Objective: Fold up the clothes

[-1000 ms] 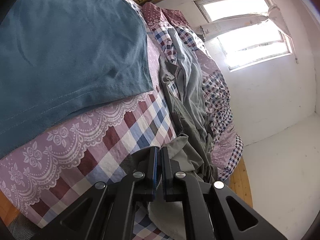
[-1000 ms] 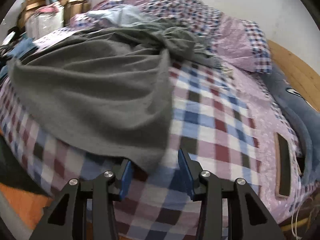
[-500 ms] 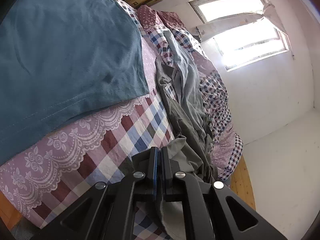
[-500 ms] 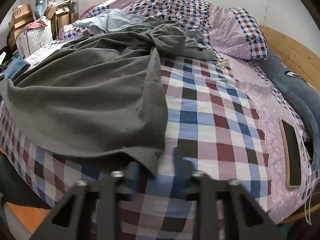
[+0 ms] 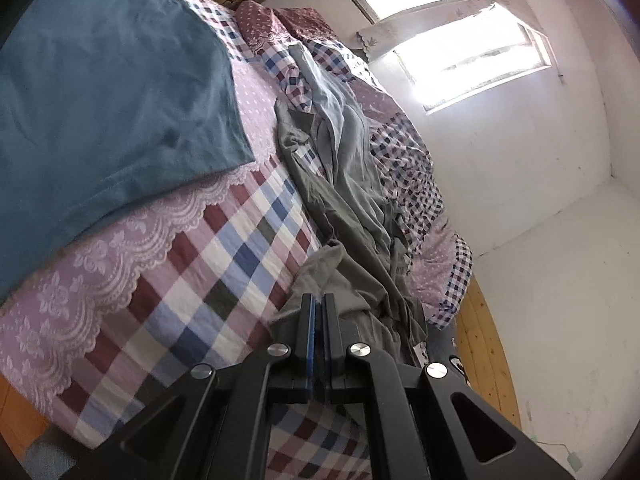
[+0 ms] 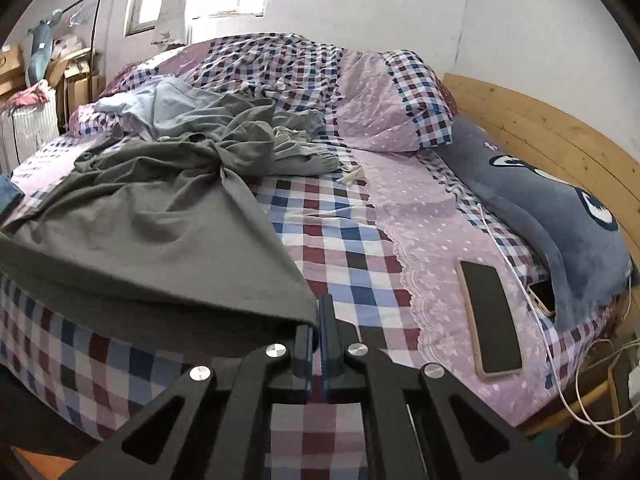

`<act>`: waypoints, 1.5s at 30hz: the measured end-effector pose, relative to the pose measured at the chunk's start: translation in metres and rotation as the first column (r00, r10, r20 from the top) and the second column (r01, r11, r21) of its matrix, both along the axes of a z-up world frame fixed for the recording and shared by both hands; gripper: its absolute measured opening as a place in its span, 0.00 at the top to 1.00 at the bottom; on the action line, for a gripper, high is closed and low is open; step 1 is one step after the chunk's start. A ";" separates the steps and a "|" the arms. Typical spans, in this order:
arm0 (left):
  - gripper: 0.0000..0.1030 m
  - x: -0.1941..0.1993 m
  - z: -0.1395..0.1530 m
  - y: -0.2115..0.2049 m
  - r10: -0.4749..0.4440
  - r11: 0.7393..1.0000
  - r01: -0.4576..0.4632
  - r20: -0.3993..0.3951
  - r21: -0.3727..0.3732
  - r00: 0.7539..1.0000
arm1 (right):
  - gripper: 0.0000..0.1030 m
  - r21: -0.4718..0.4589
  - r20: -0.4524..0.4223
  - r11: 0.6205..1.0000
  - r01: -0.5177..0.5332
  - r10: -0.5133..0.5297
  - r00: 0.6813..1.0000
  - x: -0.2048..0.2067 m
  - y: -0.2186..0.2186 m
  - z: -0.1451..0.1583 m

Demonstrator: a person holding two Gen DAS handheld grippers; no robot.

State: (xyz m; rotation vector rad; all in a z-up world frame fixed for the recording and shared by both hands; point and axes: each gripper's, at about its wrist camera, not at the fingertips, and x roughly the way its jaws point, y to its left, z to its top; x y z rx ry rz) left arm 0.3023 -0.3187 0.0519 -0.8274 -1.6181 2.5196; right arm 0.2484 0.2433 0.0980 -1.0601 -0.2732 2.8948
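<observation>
Both grippers are clamped on the grey garment (image 6: 160, 248): the right gripper (image 6: 320, 320) pinches a hem corner at the bed's (image 6: 344, 248) near edge, the left gripper (image 5: 318, 320) another part of that edge. The far end lies knotted with a light blue garment (image 6: 176, 104) mid-bed. Lifting could drag both together, or the thin pinch could slip. The phone (image 6: 490, 316) near the bed's right edge could get swept off.

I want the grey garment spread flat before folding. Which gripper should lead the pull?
Right, probably. The right hand-held gripper is shut on a corner of the grey cotton garment where it lies broad; the left hand-held gripper pinches its bunched end.
</observation>
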 end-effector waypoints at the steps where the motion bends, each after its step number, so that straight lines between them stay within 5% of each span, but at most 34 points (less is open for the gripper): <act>1: 0.99 0.003 0.000 0.000 0.001 1.000 -0.001 0.002 0.008 1.000 | 1.00 -0.001 0.002 1.000 -0.001 0.001 1.000 0.003 0.000 0.003; 7: 0.99 0.023 0.002 0.002 0.012 0.999 -0.013 0.021 0.049 1.000 | 1.00 0.035 0.063 0.999 -0.033 0.030 0.998 0.022 -0.007 0.003; 16: 0.98 0.026 -0.002 0.006 0.056 0.998 -0.047 0.200 -0.050 0.978 | 0.97 0.043 0.219 0.999 0.007 -0.016 0.976 0.024 0.006 -0.011; 24: 0.92 0.028 -0.015 0.003 0.108 0.993 -0.085 0.352 -0.079 0.930 | 0.94 -0.057 0.282 0.996 0.074 -0.055 0.958 0.028 0.041 -0.007; 28: 0.62 0.029 -0.010 0.004 0.113 0.992 -0.088 0.308 -0.096 0.944 | 0.93 -0.193 0.295 0.980 0.044 0.016 0.955 0.023 0.042 -0.012; 31: 0.41 0.026 0.002 0.012 0.080 0.992 -0.059 0.192 -0.112 0.978 | 0.91 -0.296 0.298 0.955 0.021 0.072 0.952 0.018 0.042 -0.016; 34: 0.34 0.021 0.012 0.024 0.020 0.987 -0.001 0.119 -0.159 0.993 | 0.84 -0.316 0.311 0.949 -0.006 0.110 0.944 0.006 0.032 -0.026; 37: 0.32 0.015 0.017 0.036 -0.016 0.975 0.043 0.123 -0.218 0.992 | 0.57 -0.330 0.324 0.943 -0.033 0.146 0.935 -0.006 0.022 -0.037; 45: 0.32 0.000 0.015 0.059 -0.075 0.949 0.124 0.175 -0.288 0.982 | 0.56 -0.302 0.355 0.952 -0.054 0.165 0.920 -0.024 0.010 -0.056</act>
